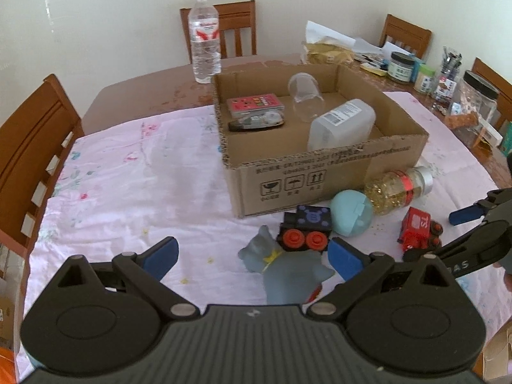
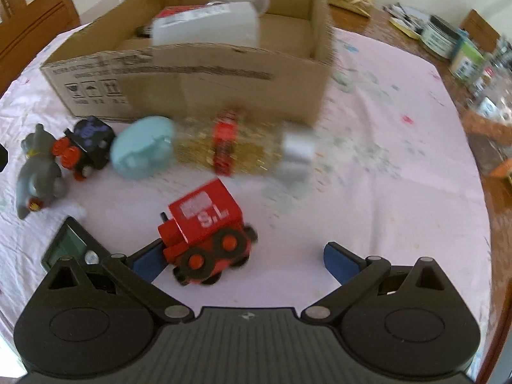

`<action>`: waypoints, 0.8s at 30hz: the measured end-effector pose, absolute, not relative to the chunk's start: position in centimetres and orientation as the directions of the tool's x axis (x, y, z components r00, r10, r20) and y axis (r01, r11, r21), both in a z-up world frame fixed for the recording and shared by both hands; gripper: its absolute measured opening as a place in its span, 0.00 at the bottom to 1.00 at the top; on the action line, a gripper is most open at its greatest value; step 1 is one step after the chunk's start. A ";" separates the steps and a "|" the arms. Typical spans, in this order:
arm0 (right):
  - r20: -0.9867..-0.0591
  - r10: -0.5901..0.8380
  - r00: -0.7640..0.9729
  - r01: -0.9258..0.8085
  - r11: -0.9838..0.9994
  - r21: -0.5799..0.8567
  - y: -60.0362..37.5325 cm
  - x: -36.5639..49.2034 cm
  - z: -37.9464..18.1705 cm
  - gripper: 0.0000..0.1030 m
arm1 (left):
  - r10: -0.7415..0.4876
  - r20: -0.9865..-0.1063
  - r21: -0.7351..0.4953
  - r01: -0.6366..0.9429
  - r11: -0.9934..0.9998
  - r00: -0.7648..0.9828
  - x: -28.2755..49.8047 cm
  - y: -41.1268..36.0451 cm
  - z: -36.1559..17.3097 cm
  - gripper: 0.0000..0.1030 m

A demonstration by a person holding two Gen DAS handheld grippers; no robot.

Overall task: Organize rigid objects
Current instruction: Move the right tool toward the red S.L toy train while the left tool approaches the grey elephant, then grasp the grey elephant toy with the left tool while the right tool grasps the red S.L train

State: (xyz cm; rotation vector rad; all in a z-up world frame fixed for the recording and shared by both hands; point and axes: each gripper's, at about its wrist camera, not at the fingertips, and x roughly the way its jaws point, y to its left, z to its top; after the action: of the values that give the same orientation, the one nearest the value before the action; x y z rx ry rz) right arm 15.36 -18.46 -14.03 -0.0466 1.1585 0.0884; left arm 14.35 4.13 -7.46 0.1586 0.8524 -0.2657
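Note:
A cardboard box [image 1: 323, 172] [image 2: 198, 76] stands on the pink cloth and holds a white plastic bottle [image 1: 342, 124], a clear cup [image 1: 305, 97], a red card pack [image 1: 256, 104] and a dark remote-like item [image 1: 256, 122]. In front of it lie a black toy train [image 1: 305, 227] [image 2: 86, 147], a teal egg case [image 1: 351, 216] [image 2: 142, 150], a gold glitter jar [image 1: 396, 188] [image 2: 230, 147], a red toy train [image 1: 417, 228] [image 2: 204, 233] and a grey cat figure [image 1: 284, 272] [image 2: 38, 172]. My left gripper [image 1: 252, 256] is open over the cat figure. My right gripper [image 2: 244, 260] [image 1: 470, 224] is open around the red train.
A water bottle [image 1: 204, 36] stands behind the box. Jars [image 1: 476, 102] and papers [image 1: 329, 48] crowd the table's far right. Wooden chairs [image 1: 35, 147] ring the table. A small device with a screen [image 2: 68, 244] lies by my right gripper's left finger.

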 end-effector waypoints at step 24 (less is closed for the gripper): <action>-0.897 0.035 0.441 -0.055 0.998 0.012 -20.9 13.8 -14.2 1.00 | -0.308 -0.833 0.102 0.674 0.732 0.459 16.6 3.7 -12.1 0.96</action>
State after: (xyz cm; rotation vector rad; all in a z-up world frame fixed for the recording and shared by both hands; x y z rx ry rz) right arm 13.76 -20.88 -14.22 -0.0200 1.1132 0.0554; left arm 16.57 3.73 -12.07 0.4559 0.9066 -0.6306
